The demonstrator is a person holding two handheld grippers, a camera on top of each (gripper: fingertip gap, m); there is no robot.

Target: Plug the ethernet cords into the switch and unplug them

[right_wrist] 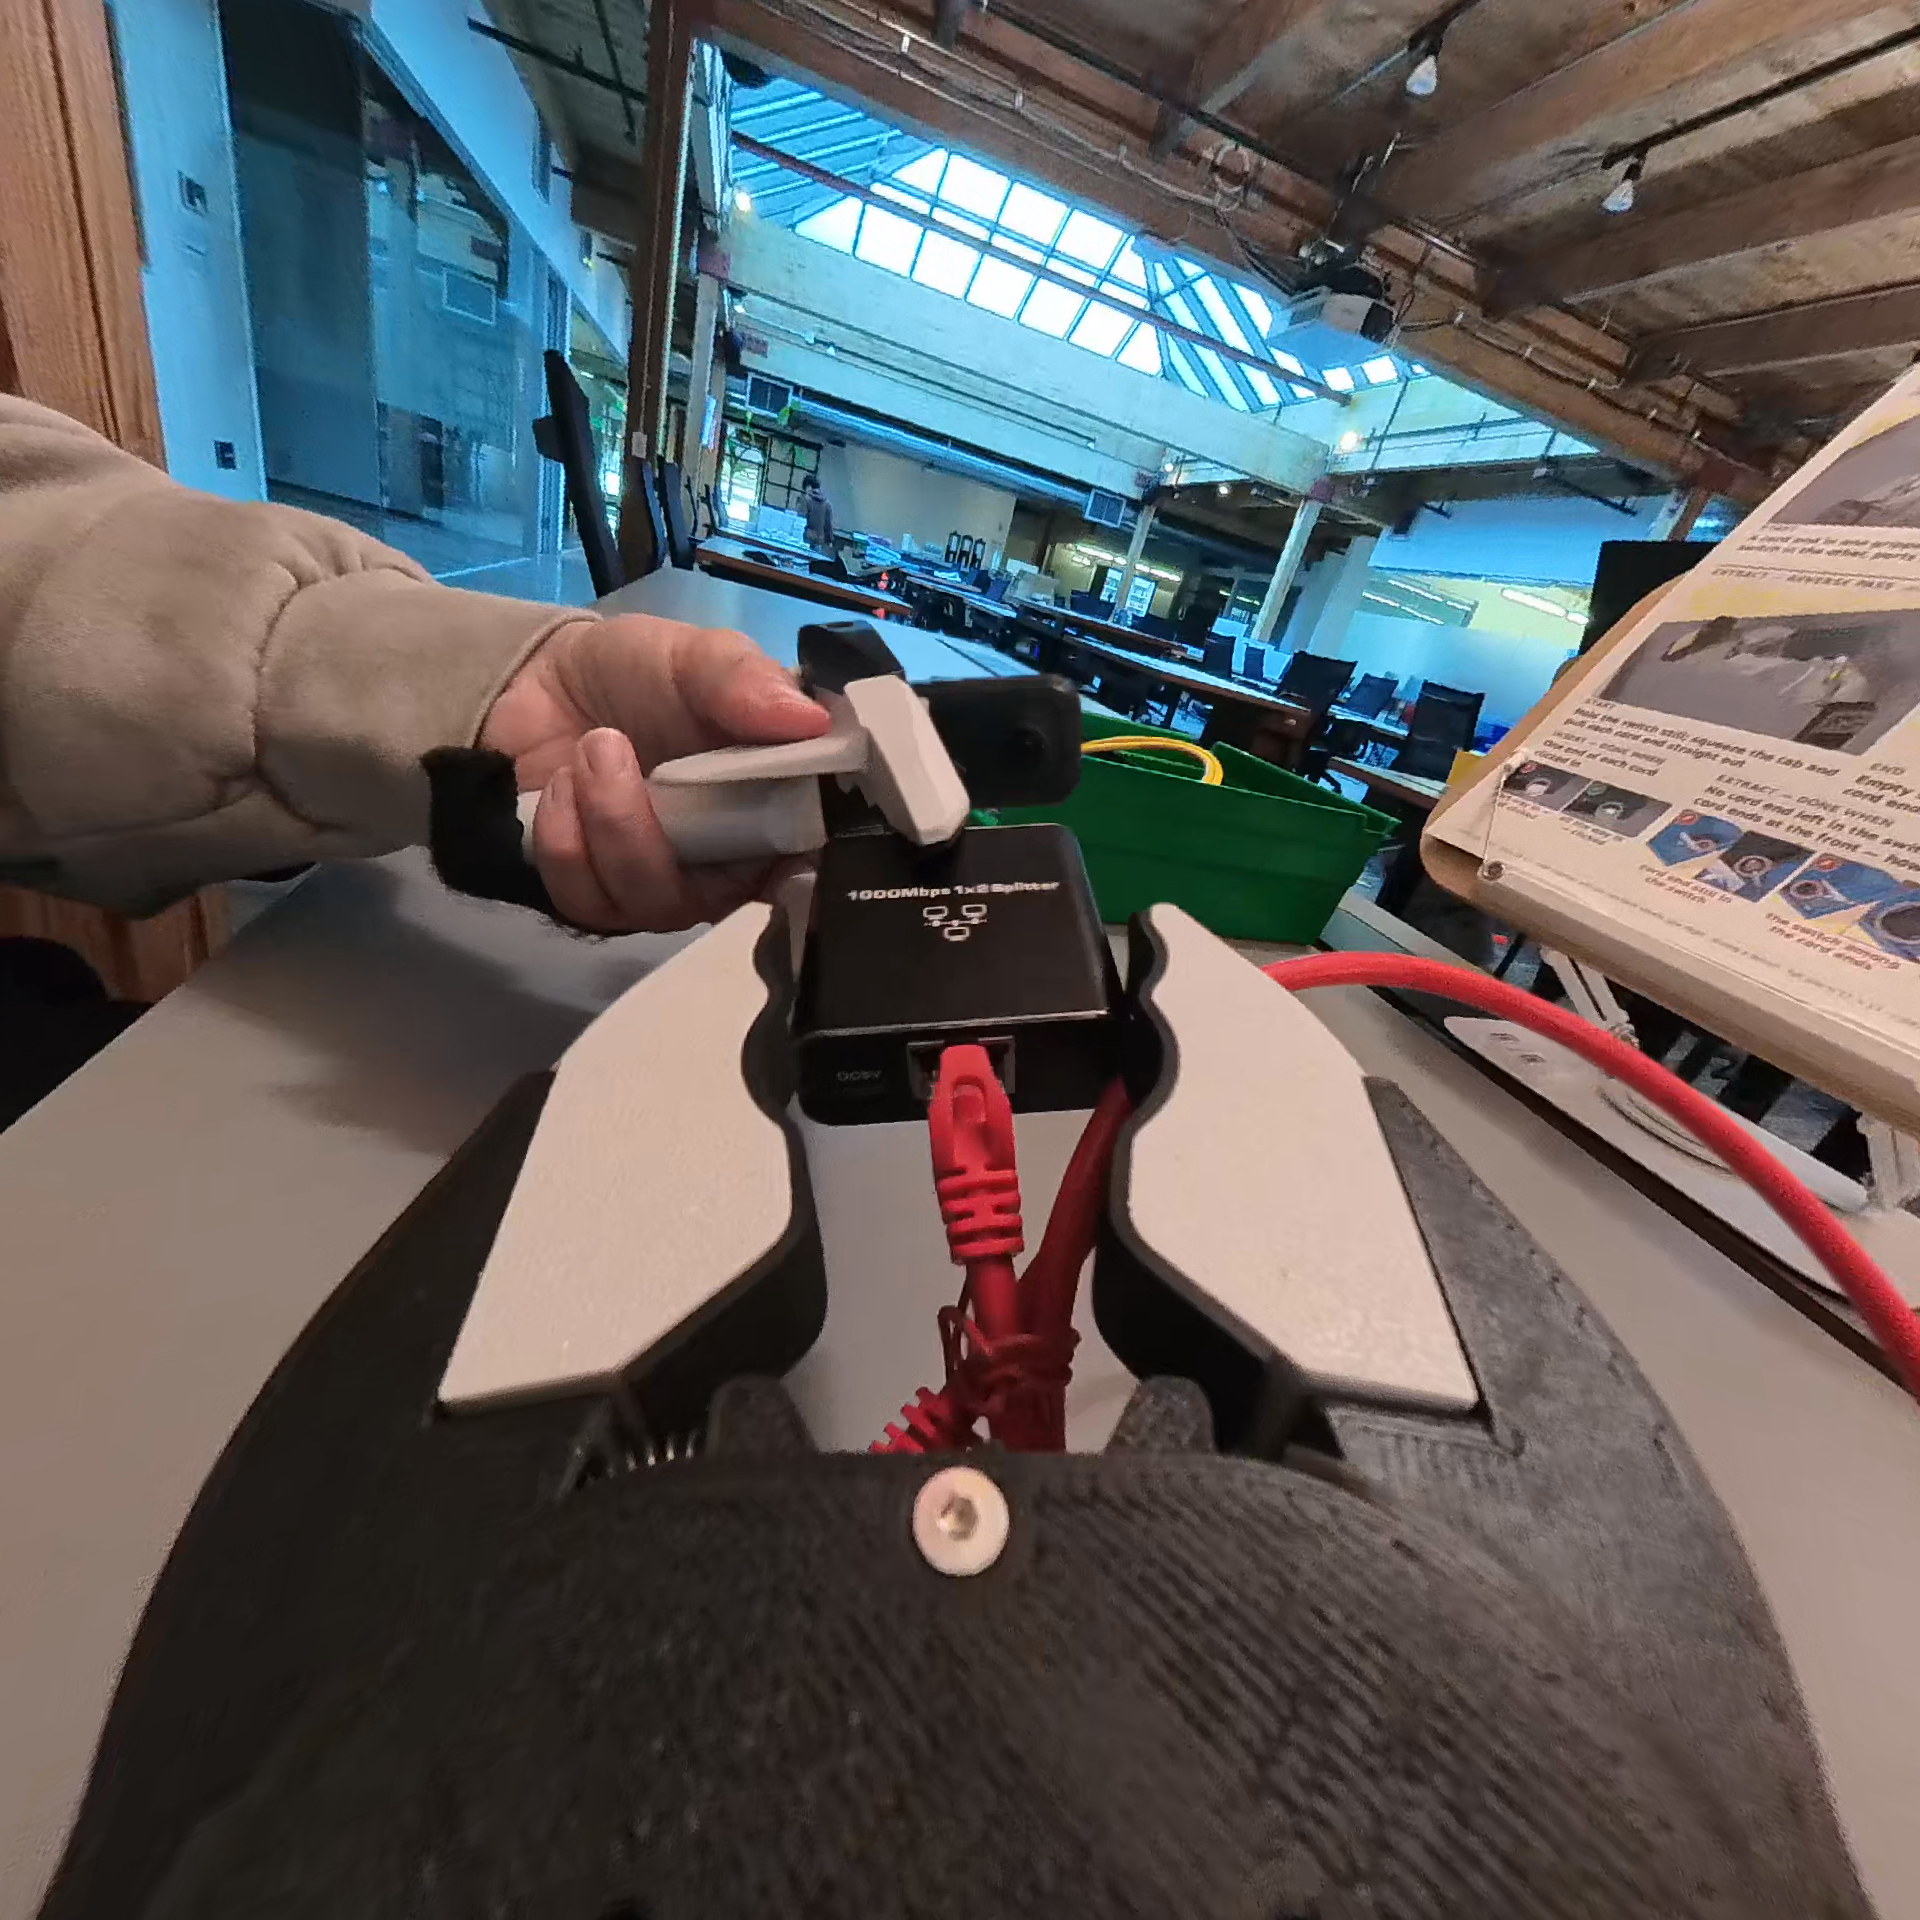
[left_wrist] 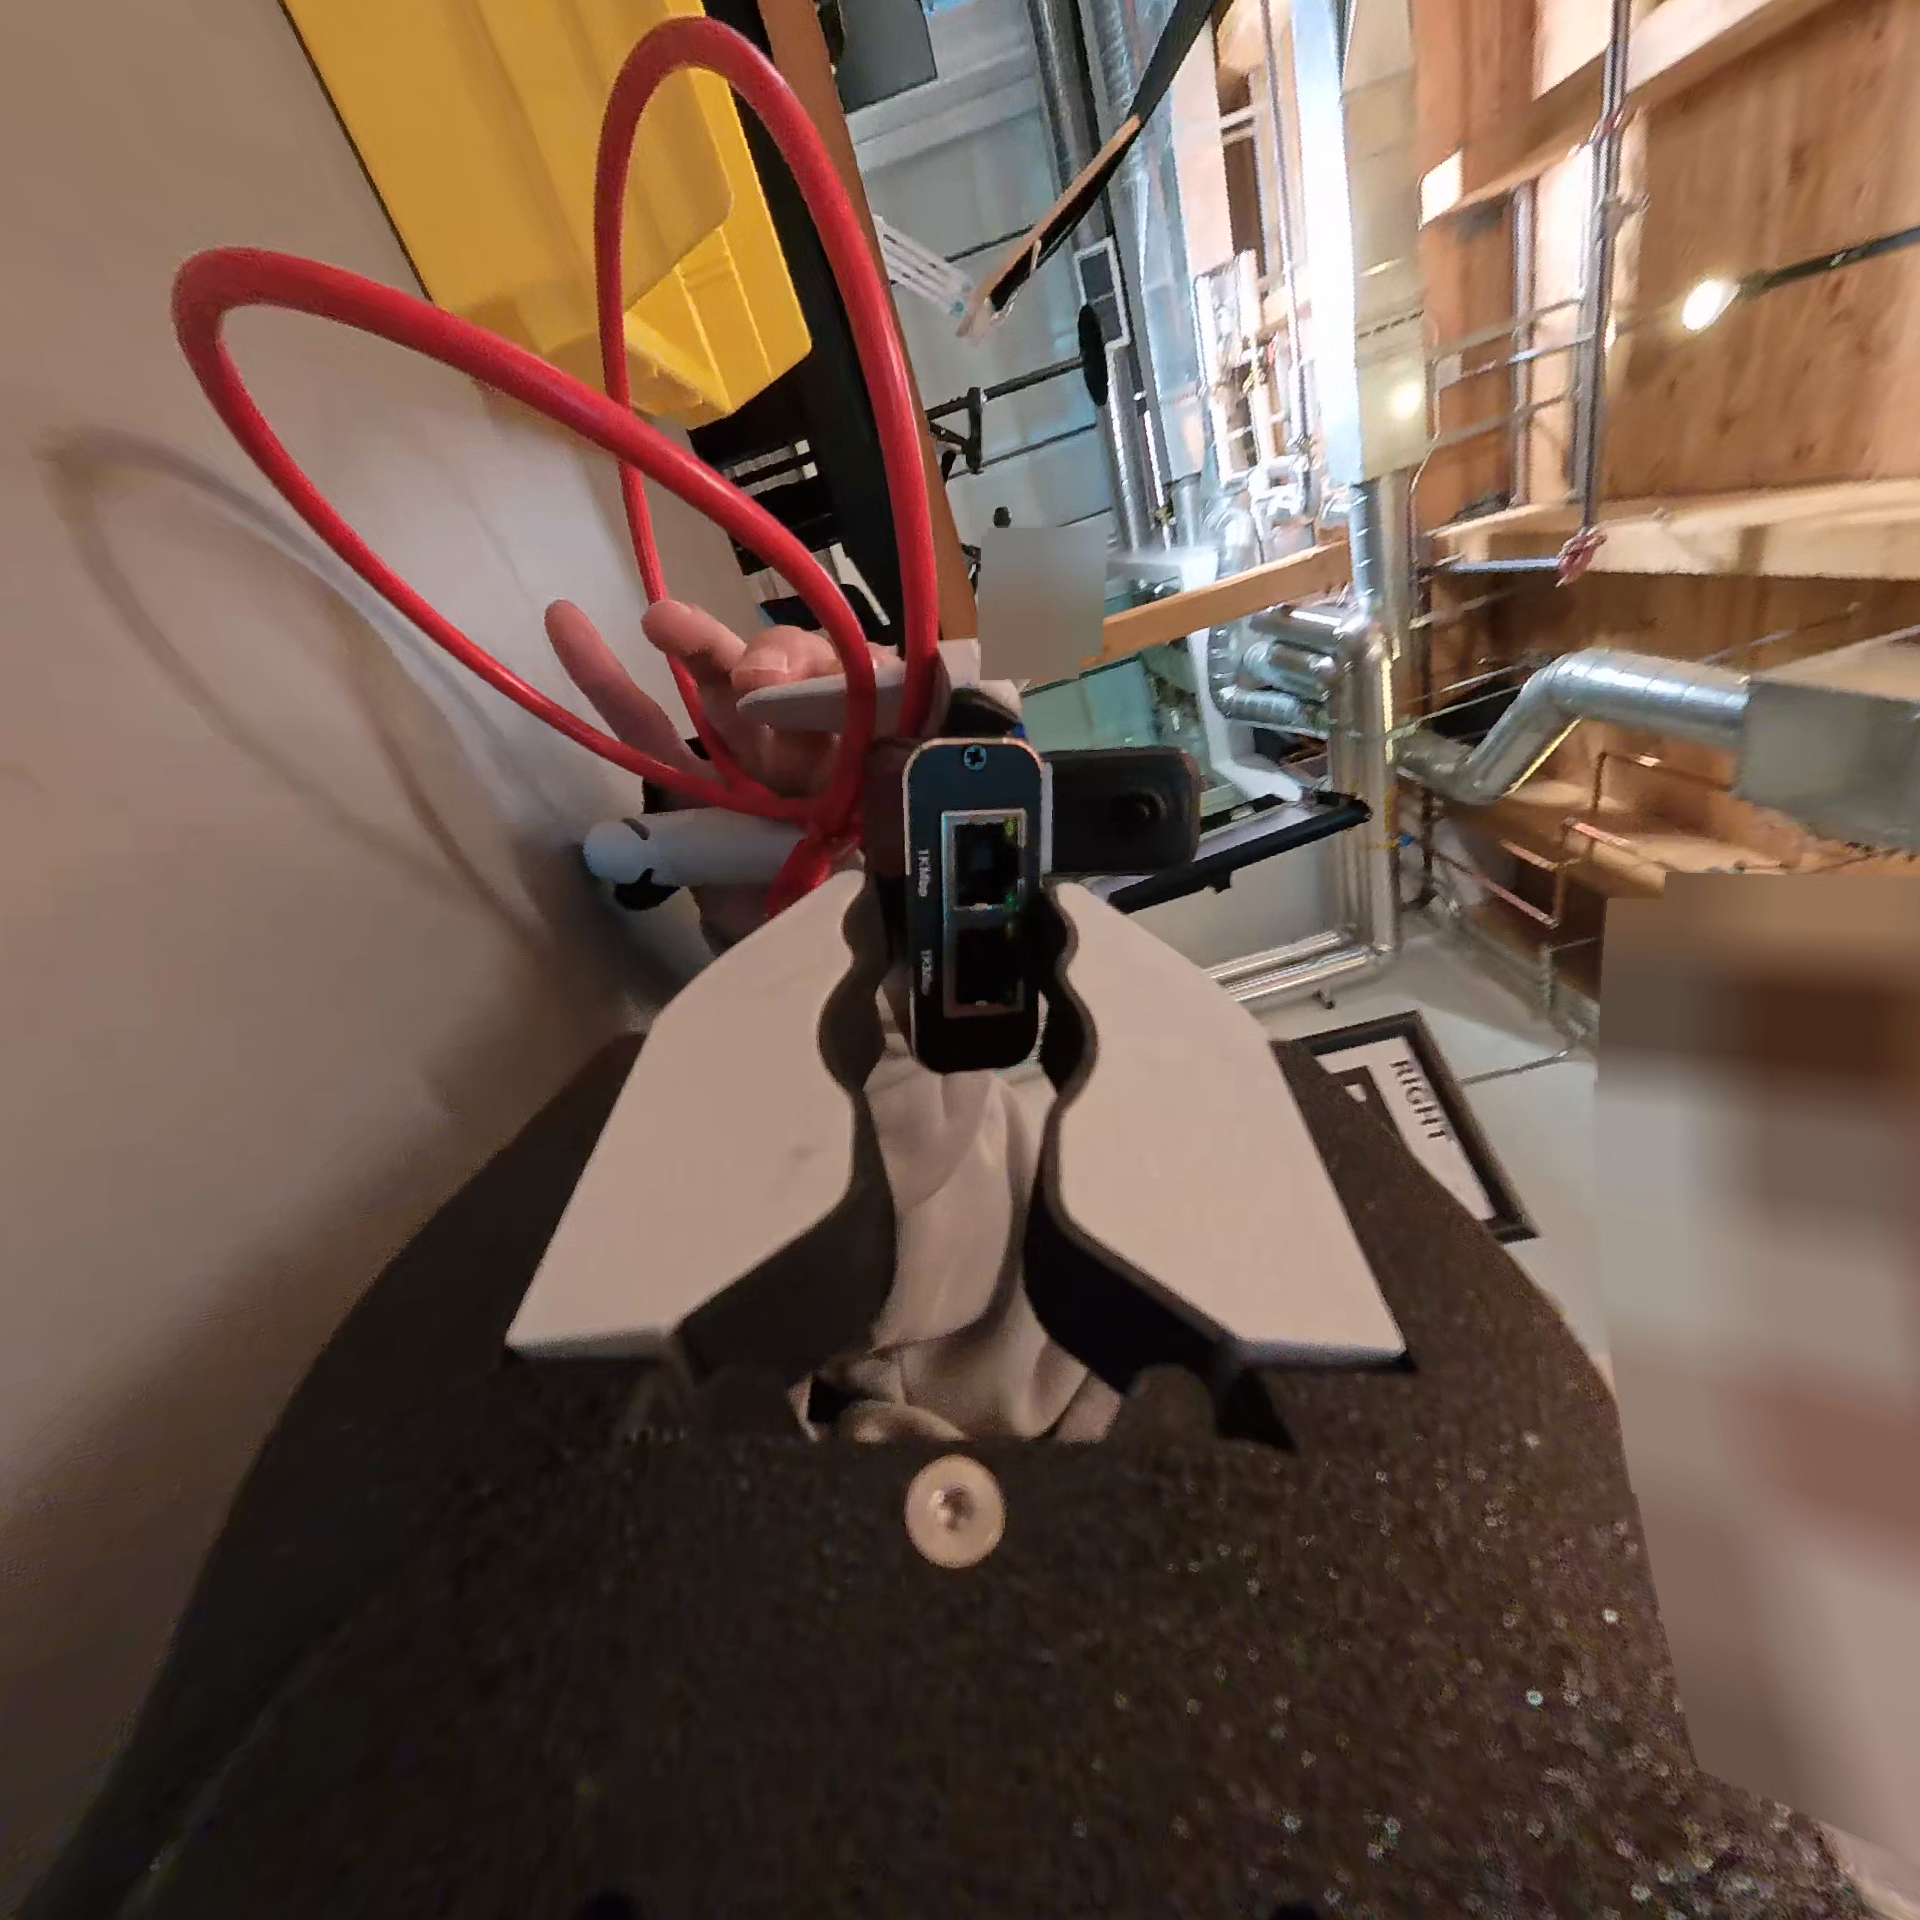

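Black switch (left_wrist: 972, 906) sits pinched in the left hand-held gripper (left_wrist: 961, 914); the right hand-held gripper (right_wrist: 956, 1013) stands spread around its red-corded (right_wrist: 977, 1174) end.

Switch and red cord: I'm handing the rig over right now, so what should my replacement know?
Left gripper: jaws shut on the switch at its two-port end, holding it above the table.
Right gripper: jaws flank the switch's other end; I cannot tell whether they press it.
Done: one red plug sits in the single port on that end.
The red cord loops loosely behind the switch.
Left: both ports facing the left wrist view are empty; plug in there, then unplug everything.
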